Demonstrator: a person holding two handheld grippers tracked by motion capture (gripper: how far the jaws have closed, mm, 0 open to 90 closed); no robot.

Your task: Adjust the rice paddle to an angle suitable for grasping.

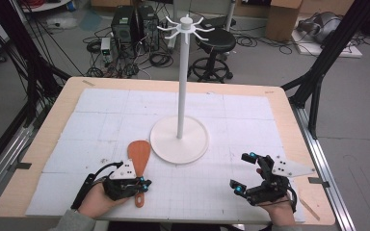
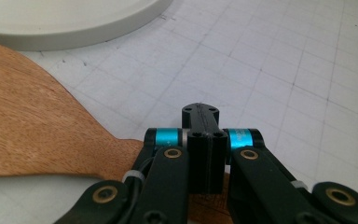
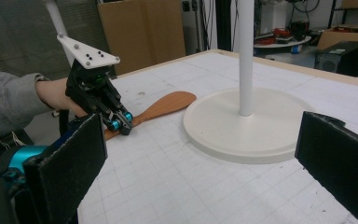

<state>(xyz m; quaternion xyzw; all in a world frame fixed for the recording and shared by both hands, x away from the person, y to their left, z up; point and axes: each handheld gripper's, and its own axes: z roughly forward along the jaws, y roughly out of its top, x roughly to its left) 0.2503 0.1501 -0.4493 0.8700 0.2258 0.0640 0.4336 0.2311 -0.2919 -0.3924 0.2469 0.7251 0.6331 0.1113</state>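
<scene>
A wooden spatula [image 1: 138, 155] lies flat on the white gridded mat, blade toward the white stand's round base [image 1: 192, 144]. My left gripper [image 1: 143, 185] is shut, its jaws pressed together, and its tips lie across the spatula's handle near the front. In the left gripper view the shut gripper [image 2: 204, 122] sits over the spatula's handle [image 2: 42, 130], with nothing visibly between the pads. My right gripper [image 1: 242, 171] hovers open over bare mat at the front right. Its own view shows the wide-apart right gripper [image 3: 200, 144], the spatula [image 3: 165, 104] and the left gripper [image 3: 120, 124] beyond.
The white stand's pole [image 1: 181, 82] rises from the base at mid-table and ends in a ring of hooks [image 1: 186, 27]. The stand's base [image 3: 251, 135] lies just ahead of the right gripper. A stool, computers, cables and boxes stand on the floor behind the table.
</scene>
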